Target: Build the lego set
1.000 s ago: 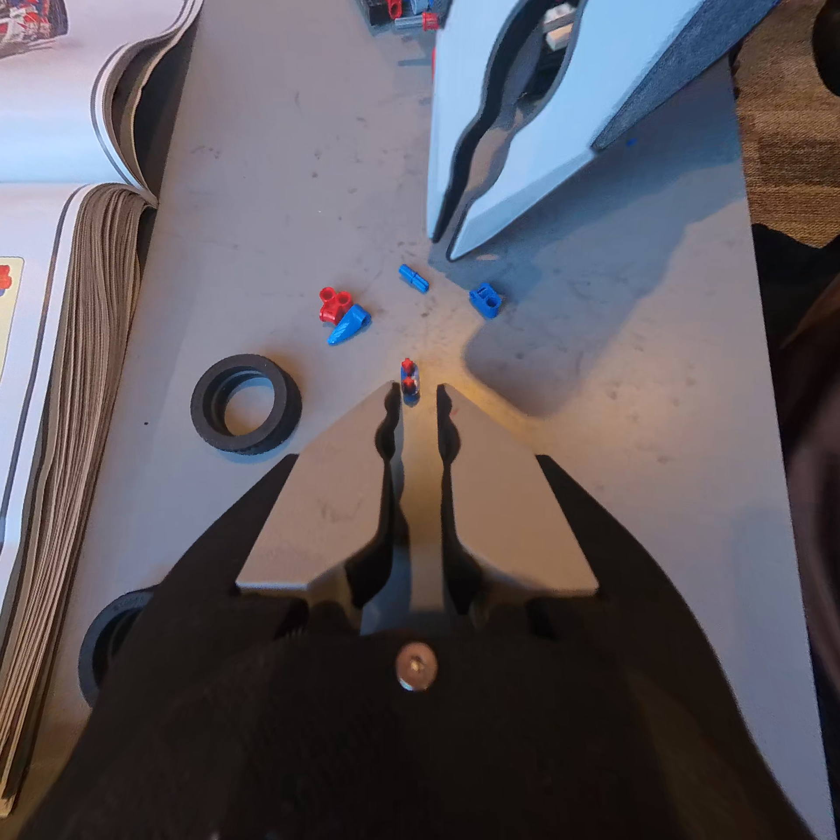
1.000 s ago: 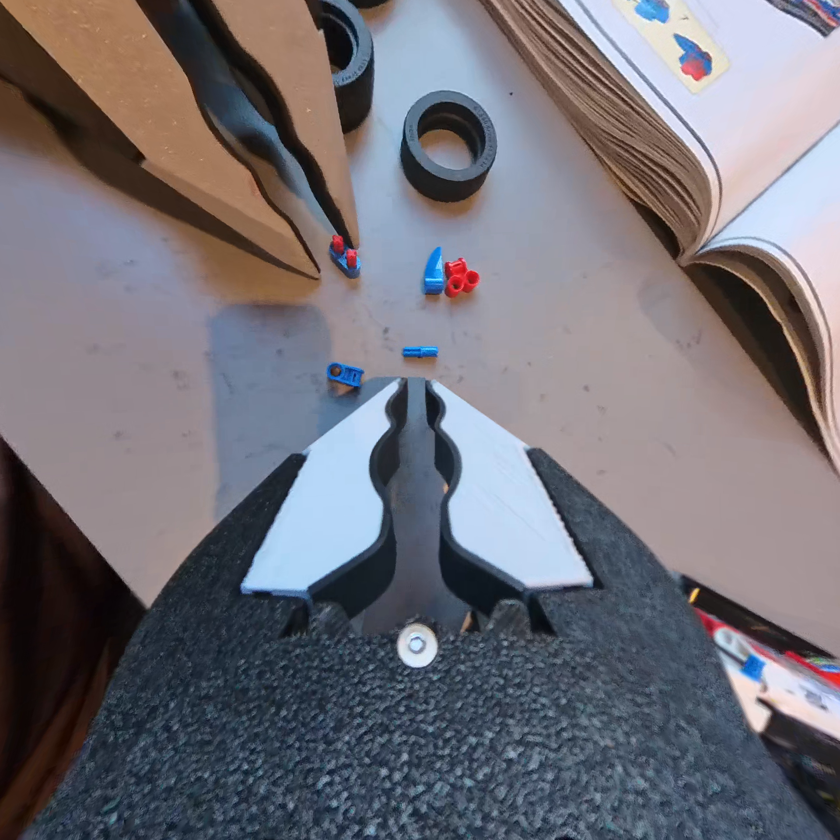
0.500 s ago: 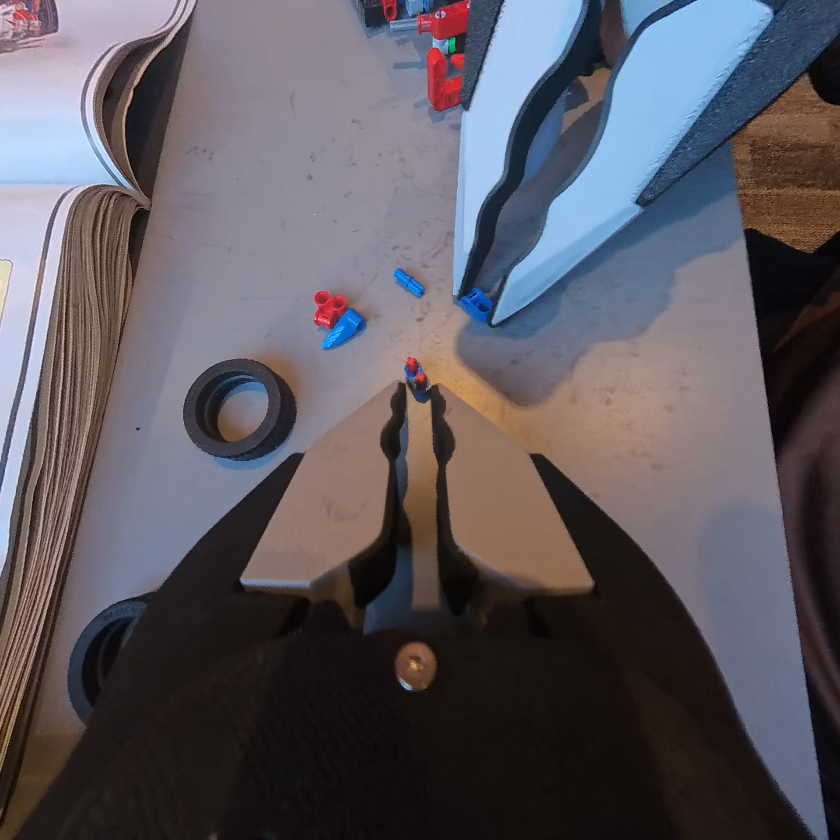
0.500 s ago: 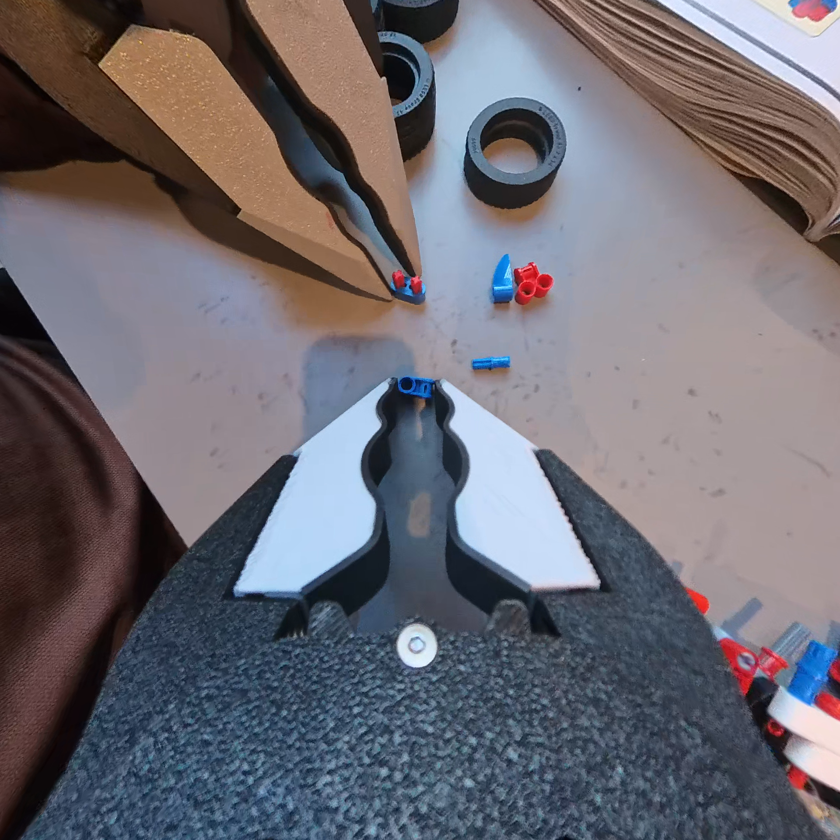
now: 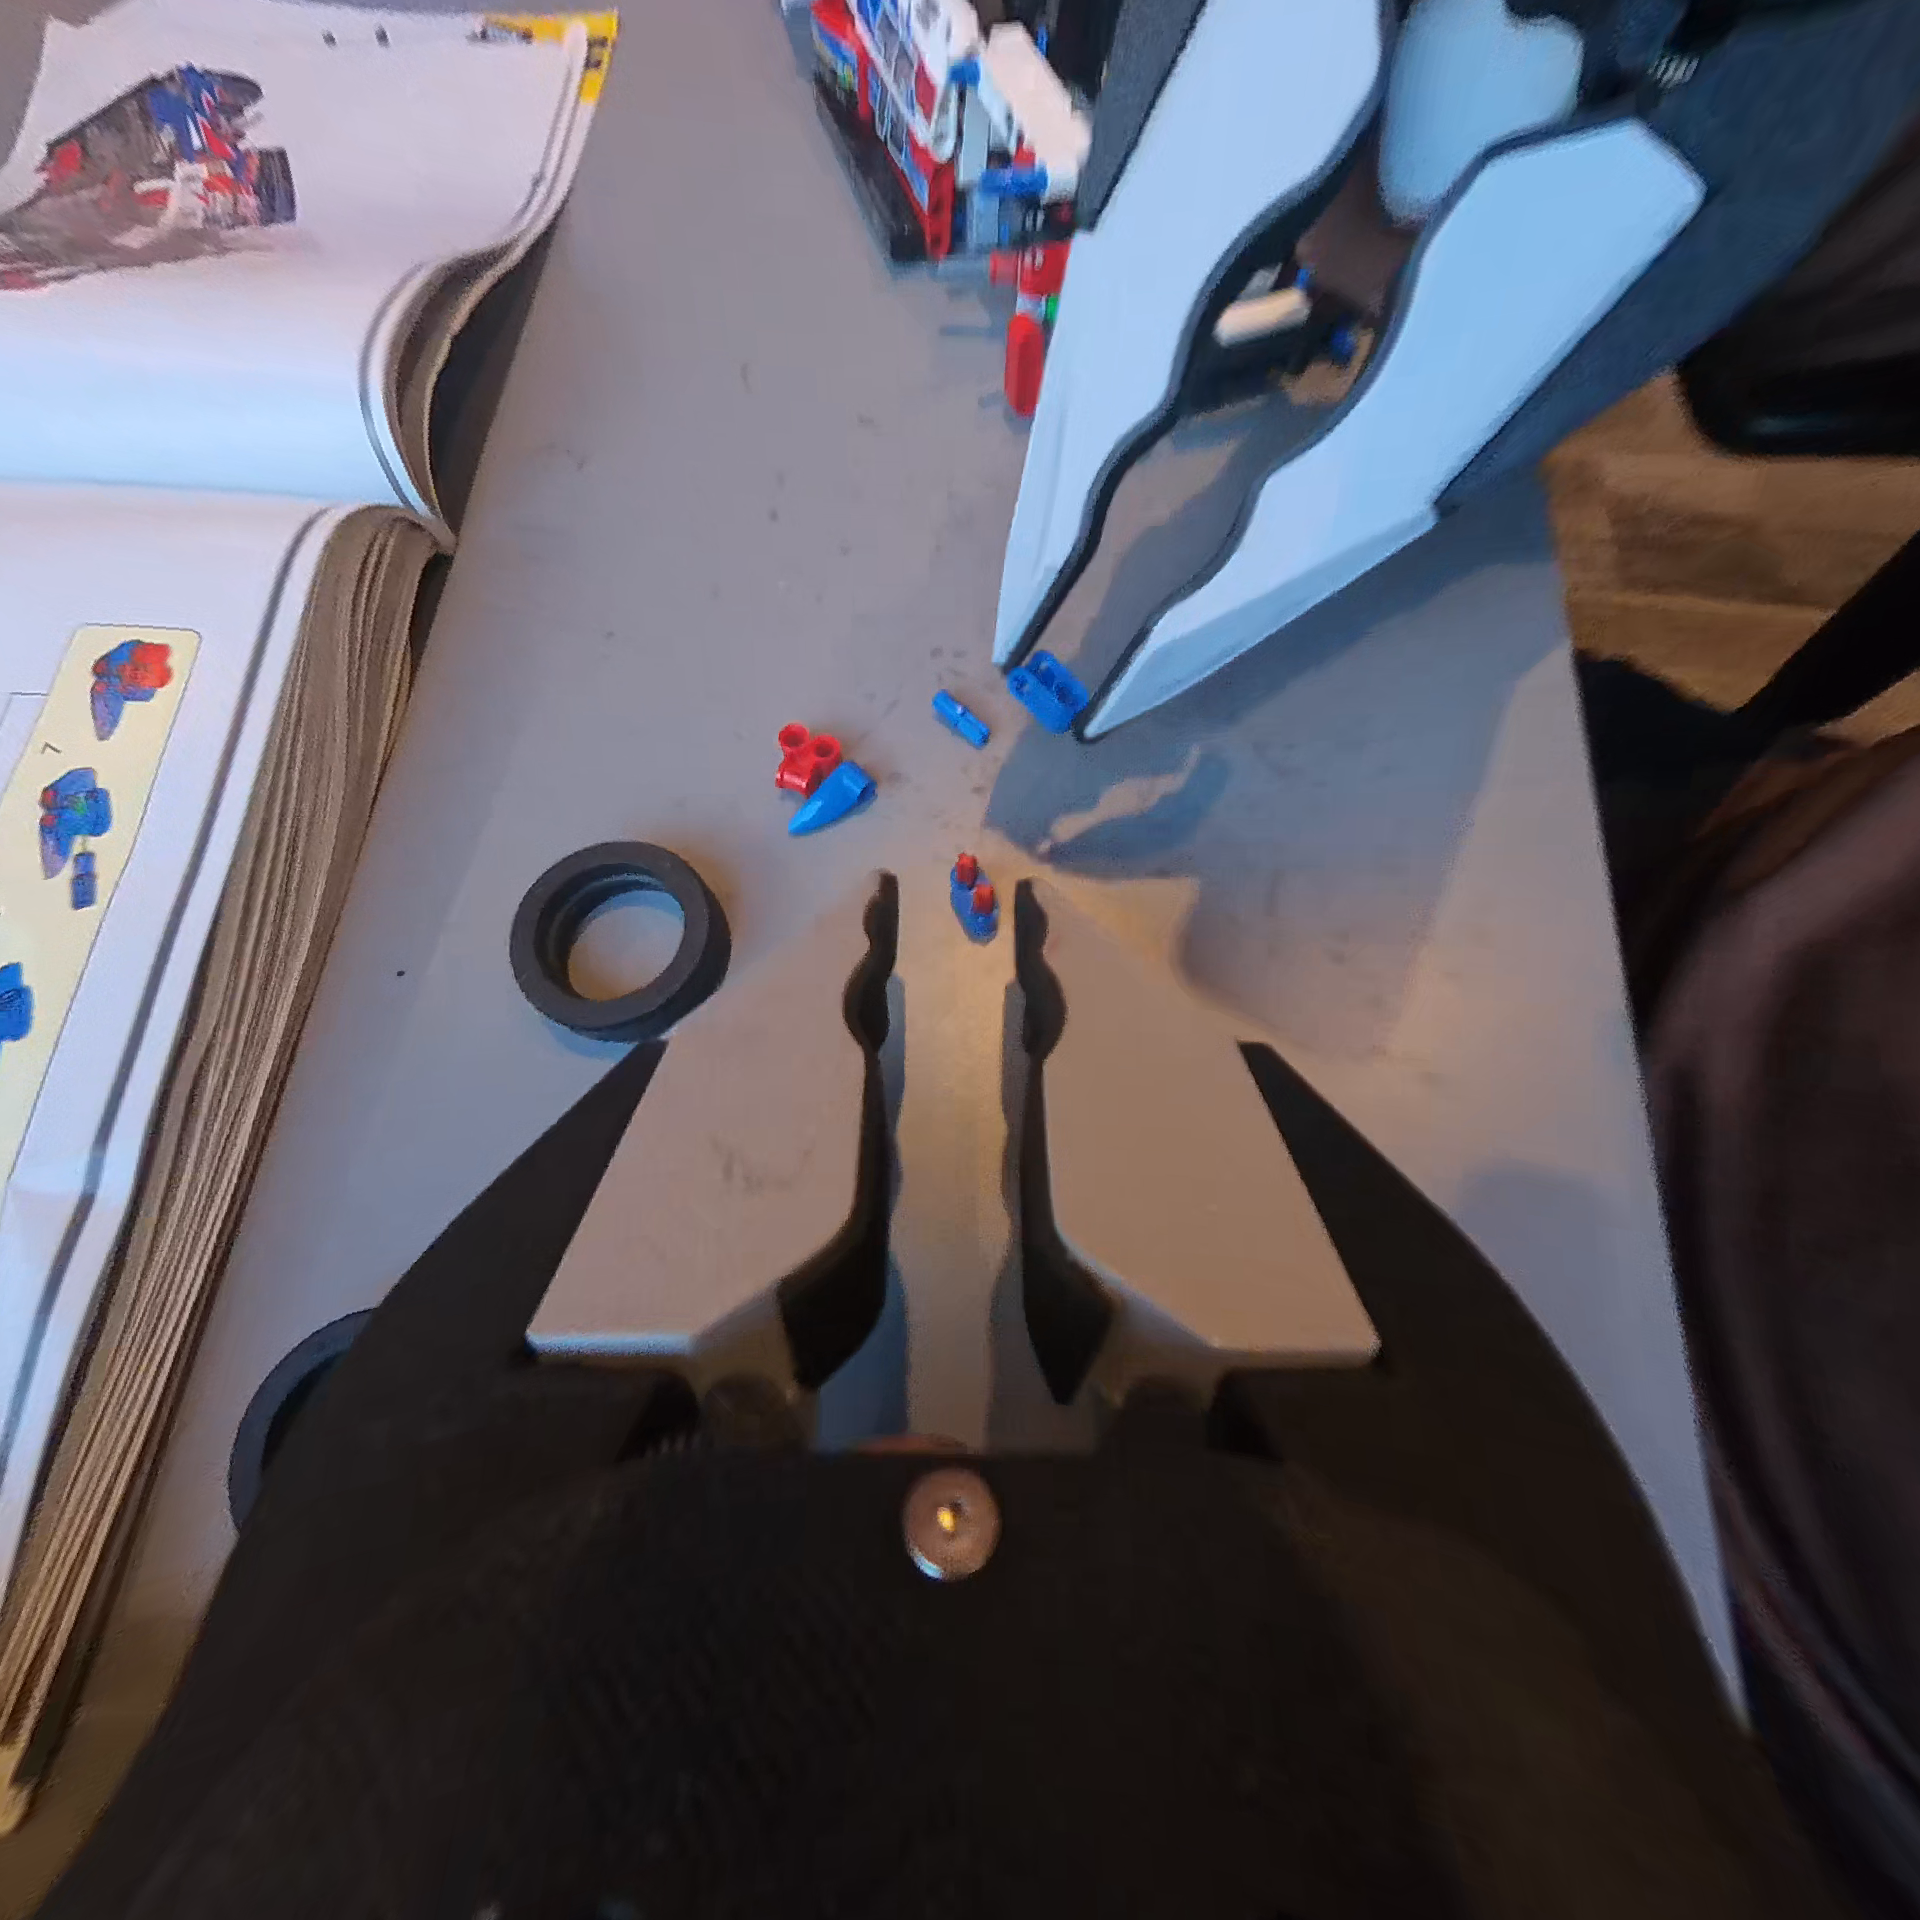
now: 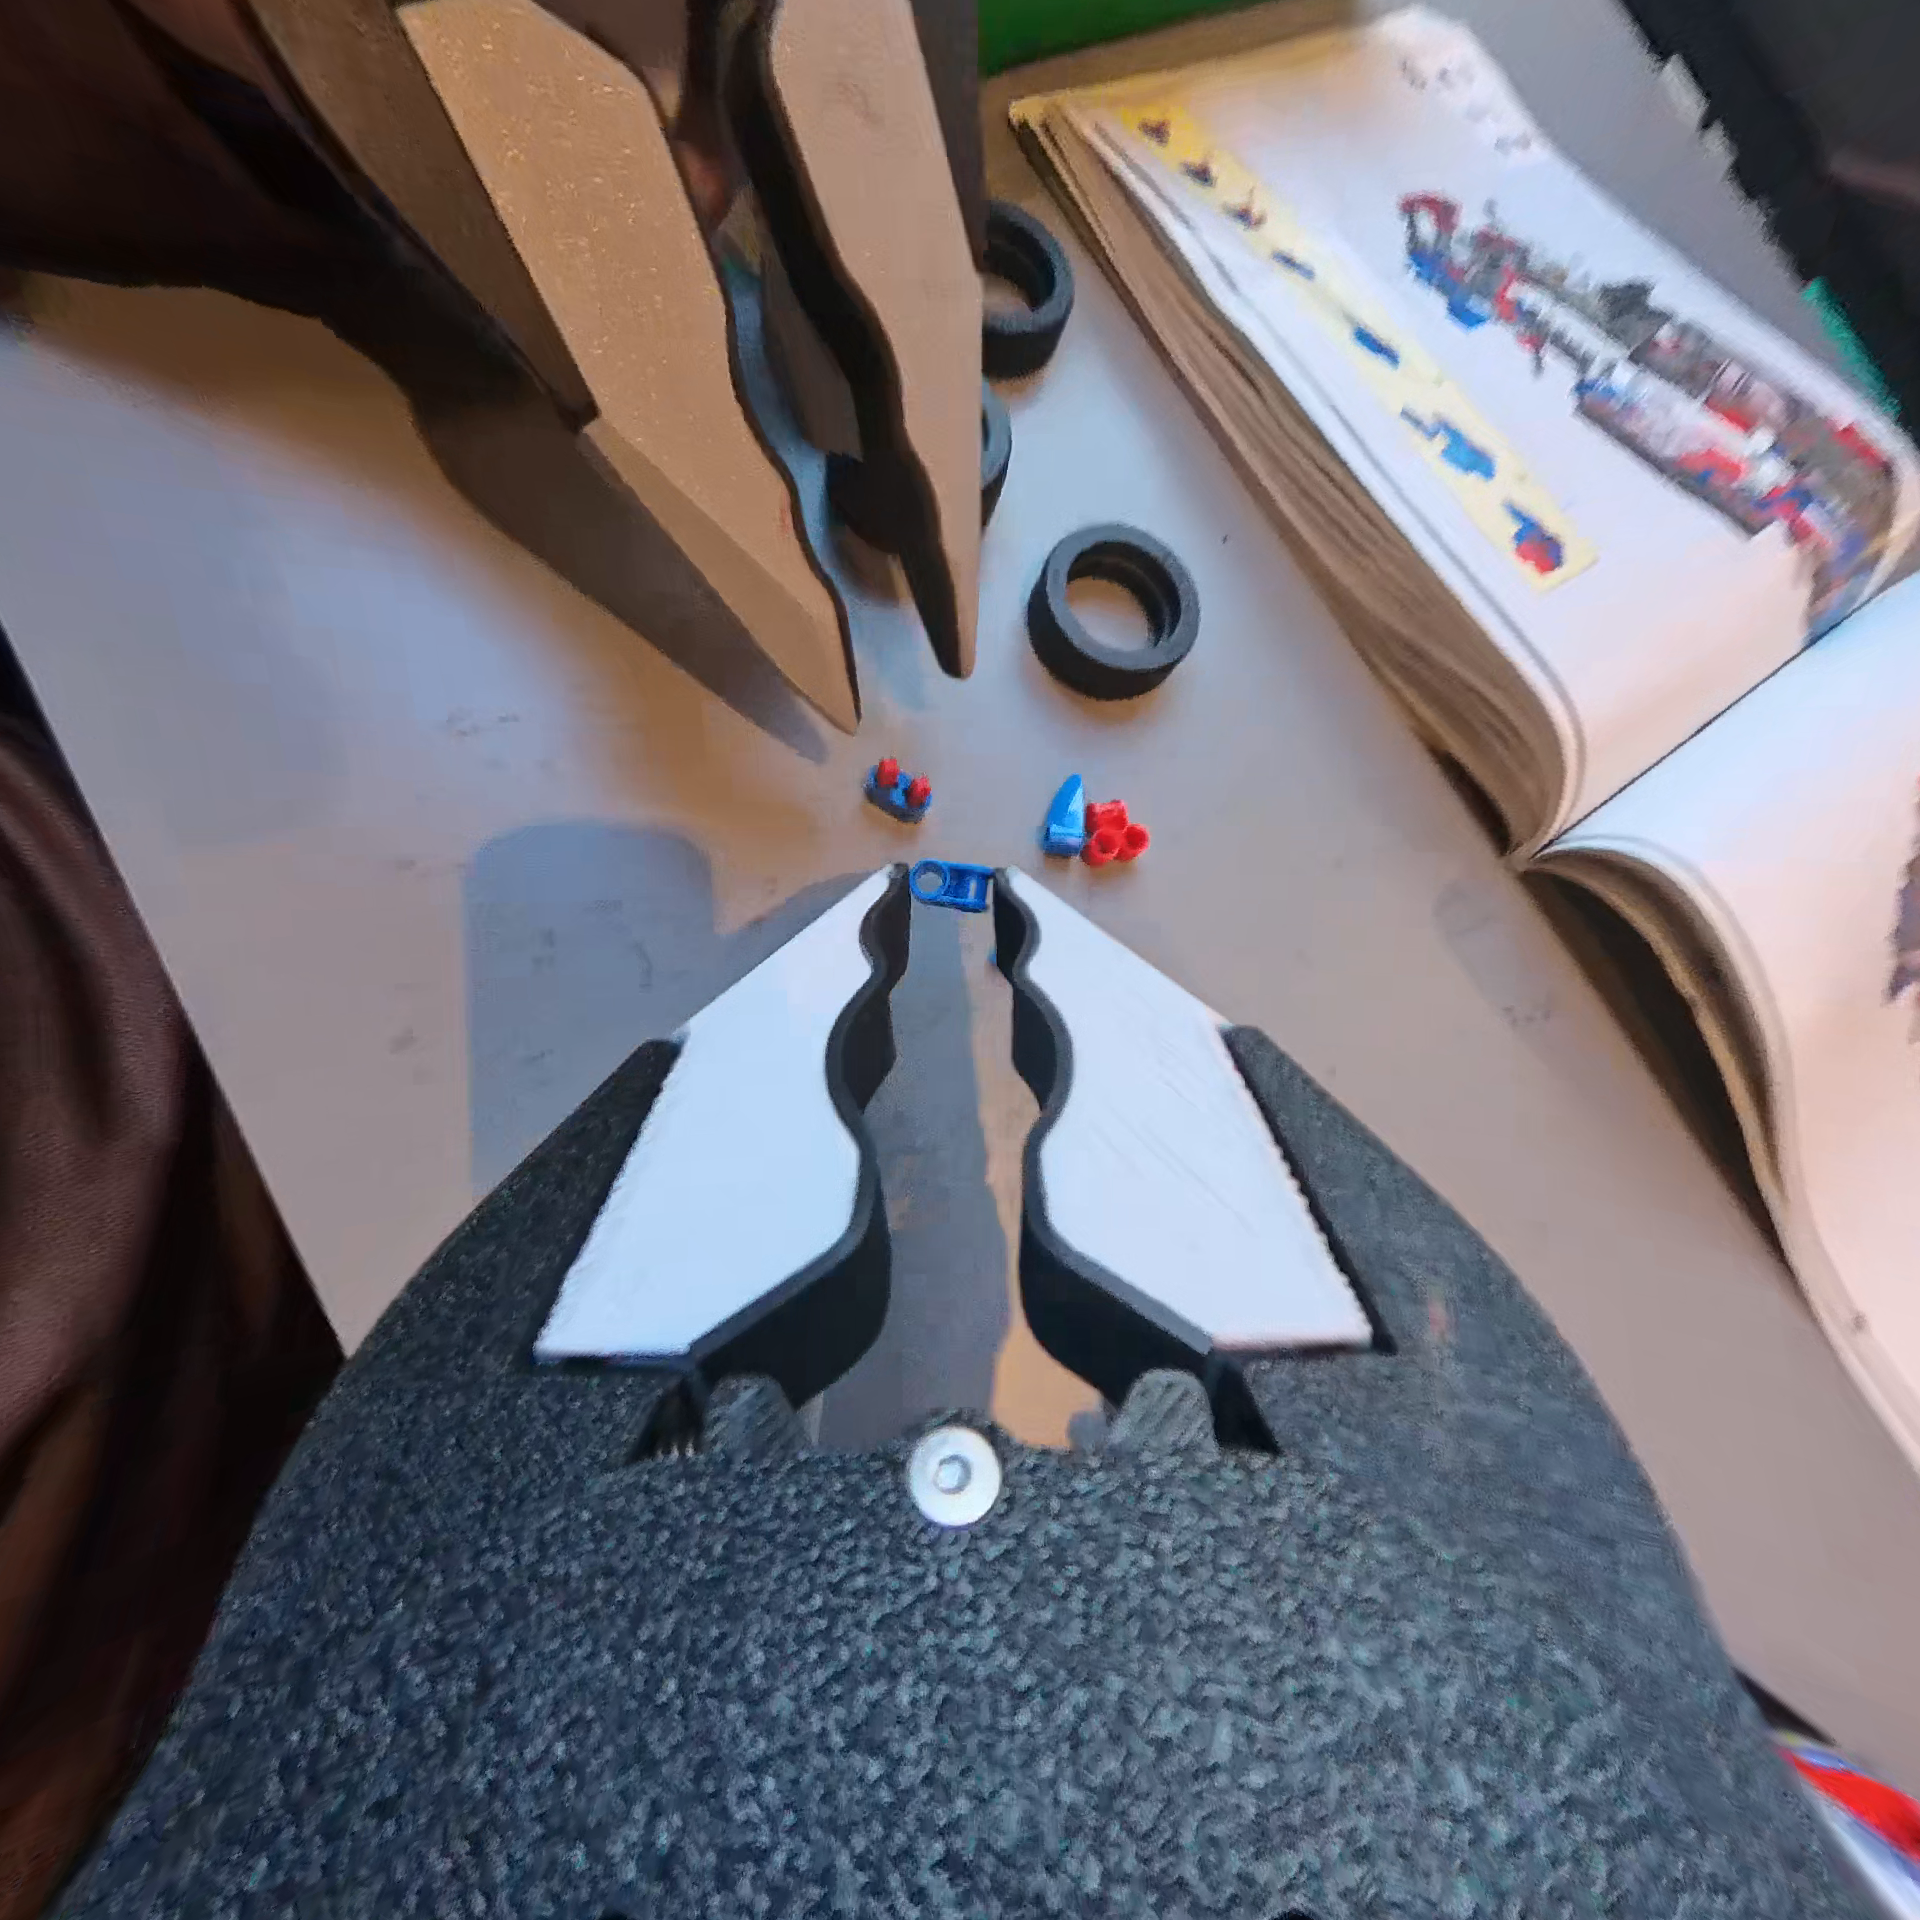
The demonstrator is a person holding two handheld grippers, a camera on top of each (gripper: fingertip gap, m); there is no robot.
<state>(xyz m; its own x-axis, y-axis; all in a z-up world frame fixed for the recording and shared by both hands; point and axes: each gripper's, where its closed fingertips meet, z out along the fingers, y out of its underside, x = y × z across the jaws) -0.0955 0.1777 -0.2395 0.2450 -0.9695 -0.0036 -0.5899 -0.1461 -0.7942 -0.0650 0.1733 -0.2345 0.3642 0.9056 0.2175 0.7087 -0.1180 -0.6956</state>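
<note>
My right gripper (image 6: 948, 876) is shut on a small blue connector (image 6: 948, 883); it also shows in the left wrist view (image 5: 1047, 691), held at the tips just above the grey table (image 5: 727, 520). My left gripper (image 5: 954, 885) is open, its tips on either side of a small blue piece with two red pins (image 5: 974, 899). In the right wrist view that piece (image 6: 899, 795) lies on the table just off the left gripper's tips (image 6: 906, 696). A blue pin (image 5: 961, 717), a red piece (image 5: 805, 756) and a blue cone piece (image 5: 831, 800) lie close by.
An open instruction book (image 5: 208, 364) lies along the left side. A black tyre (image 5: 620, 940) lies beside my left gripper, and more tyres (image 6: 1023, 291) behind it. A part-built red, white and blue model (image 5: 935, 125) stands at the far end. The table edge (image 5: 1579, 831) runs on the right. The grippers' ends are close to 4 cm from one another. The blue pin (image 5: 961, 717) is about 4 cm from my right fingertips. My left tips are roughly 4 cm from the blue cone piece (image 5: 831, 800). It turns up in the right wrist view (image 6: 1066, 810) as well.
My right gripper moved onto the blue connector, shut on it and raised it slightly. My left gripper opened wider around the blue piece with red pins.
</note>
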